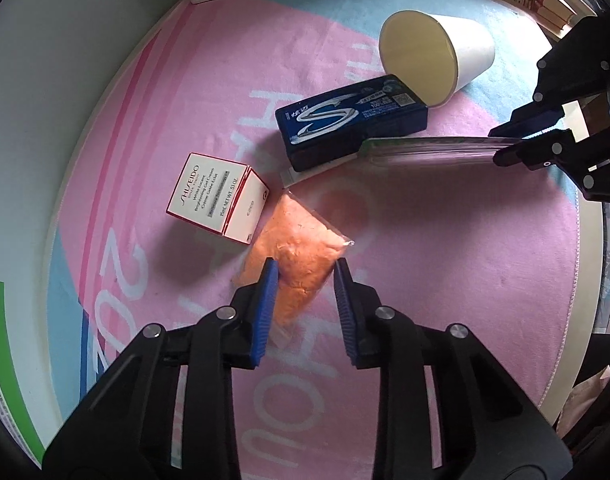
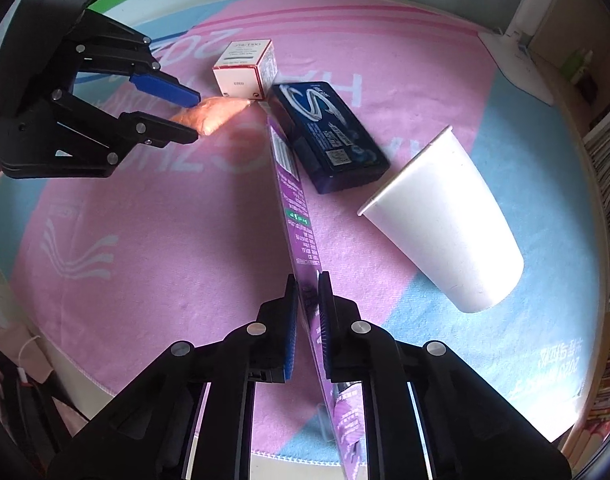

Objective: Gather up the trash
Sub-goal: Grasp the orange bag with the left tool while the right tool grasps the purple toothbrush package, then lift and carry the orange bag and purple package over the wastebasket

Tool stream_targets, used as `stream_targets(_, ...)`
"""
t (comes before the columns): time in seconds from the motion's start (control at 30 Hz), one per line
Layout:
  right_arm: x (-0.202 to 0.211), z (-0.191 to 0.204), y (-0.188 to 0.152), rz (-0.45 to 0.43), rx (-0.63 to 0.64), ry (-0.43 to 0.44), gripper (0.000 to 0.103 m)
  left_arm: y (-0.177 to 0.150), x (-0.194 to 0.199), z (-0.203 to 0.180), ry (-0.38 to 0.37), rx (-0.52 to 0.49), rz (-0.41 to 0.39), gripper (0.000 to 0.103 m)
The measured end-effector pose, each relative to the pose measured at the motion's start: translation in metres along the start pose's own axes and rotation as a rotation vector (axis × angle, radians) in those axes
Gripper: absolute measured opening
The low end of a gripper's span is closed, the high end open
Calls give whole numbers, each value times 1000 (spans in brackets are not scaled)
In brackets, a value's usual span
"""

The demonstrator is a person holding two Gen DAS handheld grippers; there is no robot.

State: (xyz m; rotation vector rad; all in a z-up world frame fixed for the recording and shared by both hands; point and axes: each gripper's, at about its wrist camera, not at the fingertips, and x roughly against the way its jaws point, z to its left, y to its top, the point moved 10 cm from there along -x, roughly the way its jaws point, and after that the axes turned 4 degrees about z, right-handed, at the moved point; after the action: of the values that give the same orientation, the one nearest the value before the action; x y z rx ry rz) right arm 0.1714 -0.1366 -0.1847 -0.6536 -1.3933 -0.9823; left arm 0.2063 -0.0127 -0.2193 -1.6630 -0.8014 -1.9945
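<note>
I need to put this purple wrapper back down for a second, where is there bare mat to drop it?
Bare pink mat lies between the orange plastic packet and the tipped white paper cup. It is crowded where the dark blue gum box and small white carton cluster.

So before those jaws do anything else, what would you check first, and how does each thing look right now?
1. Right gripper shut on the purple packet: ok.
2. Left gripper open around the orange bag: ok.
3. Orange bag gripped: not ok, jaws still apart.
4. Purple packet's far end clear of the blue gum box: cannot tell.
5. Paper cup lying tipped, out of the way: ok.
6. Trash bin in view: not ok.
</note>
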Motion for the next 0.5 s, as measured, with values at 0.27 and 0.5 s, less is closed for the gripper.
stream_targets(0.27, 10, 5, -7, -15, -21, 4, 10, -23, 22, -5, 9, 19, -8, 25)
stream_targets(0.5, 22, 9, -15, -33, -47, 8, 9, -9, 24, -13, 12, 25, -18, 23)
